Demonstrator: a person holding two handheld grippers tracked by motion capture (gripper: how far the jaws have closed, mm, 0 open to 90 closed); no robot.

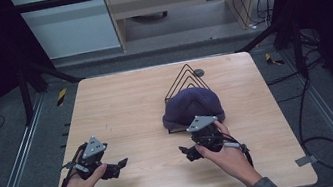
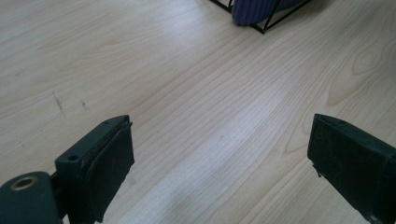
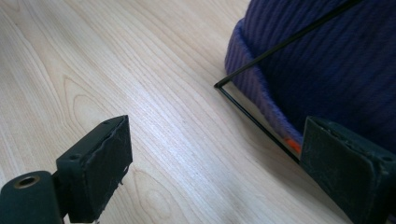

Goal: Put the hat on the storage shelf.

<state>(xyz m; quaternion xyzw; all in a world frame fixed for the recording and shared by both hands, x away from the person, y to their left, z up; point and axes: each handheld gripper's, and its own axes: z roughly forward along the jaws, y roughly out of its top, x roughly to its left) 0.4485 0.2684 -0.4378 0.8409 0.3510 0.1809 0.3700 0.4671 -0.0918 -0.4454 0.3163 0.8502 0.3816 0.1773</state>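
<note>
A purple ribbed knit hat (image 1: 192, 105) sits draped on a black wire rack (image 1: 186, 77) with triangular loops, right of the table's middle. In the right gripper view the hat (image 3: 327, 60) lies at the upper right, with a rack wire (image 3: 252, 112) running along its brim and a small orange tag (image 3: 293, 144) by the right jaw. My right gripper (image 1: 189, 151) is held just in front of the hat, open (image 3: 215, 172) and empty. My left gripper (image 1: 118, 167) is low over the front left of the table, open (image 2: 219, 172) over bare wood. The hat's edge (image 2: 254, 10) is far off in the left gripper view.
The light wooden table (image 1: 121, 110) has a small round dark disc (image 1: 198, 72) near its far edge behind the rack. Dark floor, metal rails and loose cables (image 1: 310, 116) surround the table. A hand (image 1: 80, 185) holds each gripper from the near side.
</note>
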